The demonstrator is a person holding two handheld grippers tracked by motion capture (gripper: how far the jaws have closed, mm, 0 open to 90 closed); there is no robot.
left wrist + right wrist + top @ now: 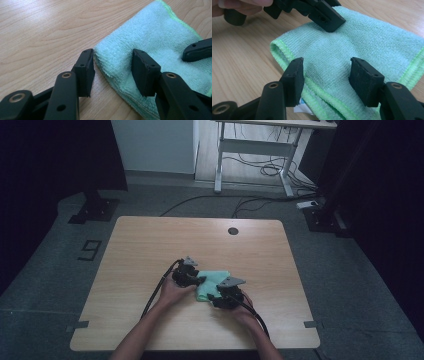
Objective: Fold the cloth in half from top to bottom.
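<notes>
The right claw (pixel 325 75) sits nearest the person, released, its 2 pads standing apart over a stitched fold of the green cloth (pixel 352 52) without pinching it. A white tag (pixel 303 107) peeks from under that near hem. The cloth lies folded in about 2 or 3 layers near the middle of the wooden surface (pixel 150 245), between the 2 hands. It looks like a light, soft microfibre piece: it should sag and unfold if lifted by 1 corner, and it may slide on the smooth wood instead of bunching, so a push from the side could drag it. The bound edge is the firmest place to hold; pinching through all layers at a corner would probably keep the fold together. The left claw (pixel 112 72) on the far side is also released, 1 pad resting on the bare wood just beside the cloth's folded edge and the other above the pile, though whether that pad presses the fabric is hard to tell. Beyond the cloth the surface runs open to its far edge, with only a small round hole (pixel 233 231) there, so there is ample room to spread or shift the cloth.
</notes>
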